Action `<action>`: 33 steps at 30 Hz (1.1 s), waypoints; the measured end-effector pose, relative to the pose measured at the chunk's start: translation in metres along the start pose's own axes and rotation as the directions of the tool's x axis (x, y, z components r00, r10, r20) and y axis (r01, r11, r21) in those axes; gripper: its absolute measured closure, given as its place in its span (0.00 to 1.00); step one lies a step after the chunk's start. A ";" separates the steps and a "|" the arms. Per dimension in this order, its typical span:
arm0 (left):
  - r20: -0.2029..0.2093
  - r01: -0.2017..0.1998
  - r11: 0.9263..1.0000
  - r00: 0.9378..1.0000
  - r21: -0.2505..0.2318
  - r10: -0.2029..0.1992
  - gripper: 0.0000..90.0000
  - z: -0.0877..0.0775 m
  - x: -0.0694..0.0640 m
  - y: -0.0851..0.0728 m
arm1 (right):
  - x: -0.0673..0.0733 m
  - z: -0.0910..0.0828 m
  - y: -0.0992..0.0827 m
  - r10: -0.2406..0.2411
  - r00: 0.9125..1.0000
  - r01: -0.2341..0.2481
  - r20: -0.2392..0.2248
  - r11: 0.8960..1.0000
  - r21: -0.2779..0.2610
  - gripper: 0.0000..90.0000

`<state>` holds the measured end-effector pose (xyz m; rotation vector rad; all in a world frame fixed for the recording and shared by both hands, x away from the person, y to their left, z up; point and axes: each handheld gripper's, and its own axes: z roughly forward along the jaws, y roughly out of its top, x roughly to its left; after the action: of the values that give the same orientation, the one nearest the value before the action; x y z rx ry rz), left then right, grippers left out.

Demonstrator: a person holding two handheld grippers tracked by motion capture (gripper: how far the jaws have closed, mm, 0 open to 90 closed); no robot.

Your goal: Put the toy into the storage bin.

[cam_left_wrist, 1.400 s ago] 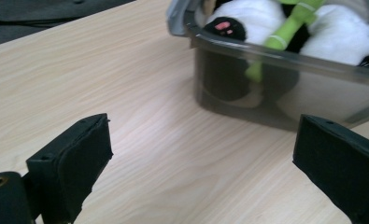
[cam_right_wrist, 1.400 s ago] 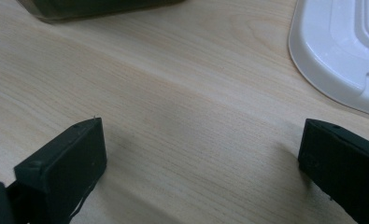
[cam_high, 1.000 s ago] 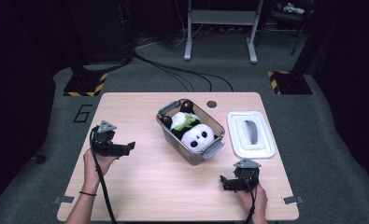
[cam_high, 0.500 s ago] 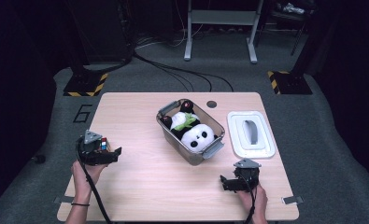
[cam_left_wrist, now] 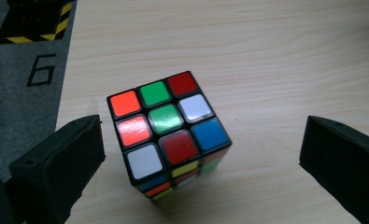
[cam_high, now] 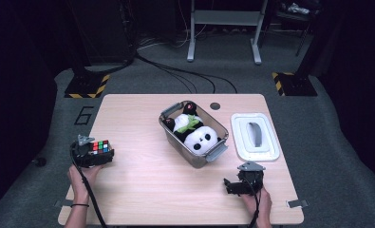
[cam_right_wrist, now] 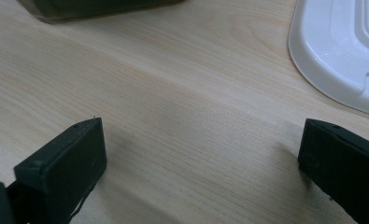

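Table (cam_high: 142,190): the grey bin (cam_high: 168,135) with the panda plush (cam_high: 201,139) sits centre, its white lid (cam_high: 254,137) to the right. Near the left edge stands the puzzle cube (cam_left_wrist: 168,133), between the wide-open jaws of the left tool (cam_left_wrist: 196,163) and untouched. In my judgement the jaws should square to two flat faces before closing; right tool (cam_right_wrist: 196,163) wide, empty.
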<state>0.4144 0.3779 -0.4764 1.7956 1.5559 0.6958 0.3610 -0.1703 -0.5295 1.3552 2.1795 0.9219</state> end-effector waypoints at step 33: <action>0.040 0.007 0.999 0.999 0.044 -0.009 0.37 0.038 0.016 -0.004 | 0.000 0.000 0.000 0.001 1.000 -0.001 0.001 1.000 0.000 0.00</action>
<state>0.4430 0.3893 -0.5040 1.8232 1.5625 0.6223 0.3610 -0.1702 -0.5295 1.3562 2.1785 0.9220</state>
